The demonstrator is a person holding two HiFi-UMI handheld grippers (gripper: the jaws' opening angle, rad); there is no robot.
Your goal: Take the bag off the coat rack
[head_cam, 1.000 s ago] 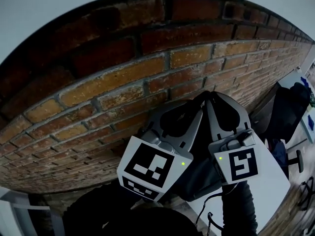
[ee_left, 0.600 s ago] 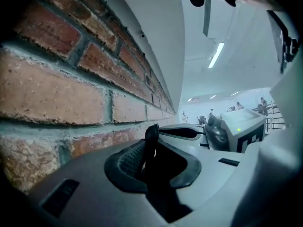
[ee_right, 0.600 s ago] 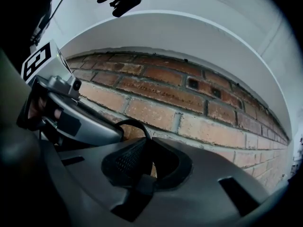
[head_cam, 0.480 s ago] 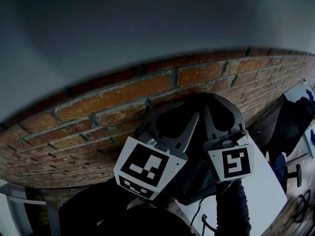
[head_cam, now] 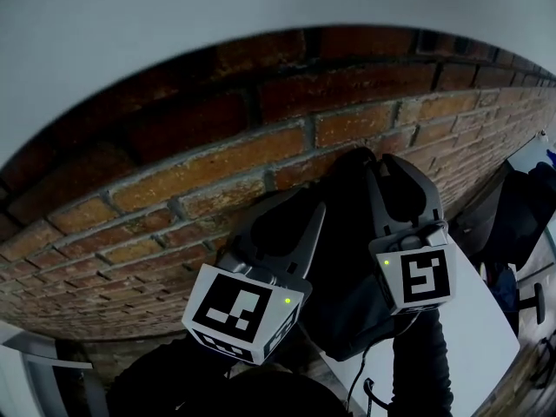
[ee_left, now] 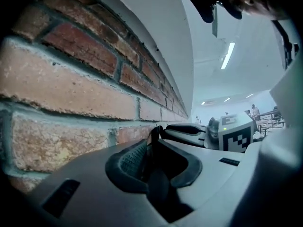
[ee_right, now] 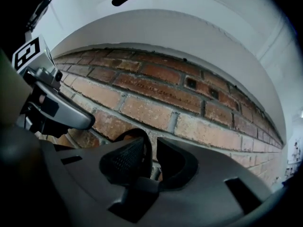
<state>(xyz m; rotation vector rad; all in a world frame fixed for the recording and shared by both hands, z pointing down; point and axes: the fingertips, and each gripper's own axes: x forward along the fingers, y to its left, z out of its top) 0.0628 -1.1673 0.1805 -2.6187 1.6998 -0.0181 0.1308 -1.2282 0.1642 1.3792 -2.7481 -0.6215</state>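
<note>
Against the brick wall (head_cam: 217, 163), the left tool (ee_left: 158, 150) is letting go. Its jaws are opening, and the black strap (ee_left: 153, 132) runs between them, lying against the ribbed pad and clear of the other. In the head view this tool has drawn down and away from the right tool (ee_right: 152, 157) since 1 second ago, when the 2 met near the same spot on the wall. The right tool's jaws stand almost together around the strap, with only a sliver of brick showing beside it, so it reads as clamped. The bag (head_cam: 347, 311) hangs dark below the 2 tools, close to the wall. The rack's hook cannot be made out. The right tool probably now carries the bag alone.
</note>
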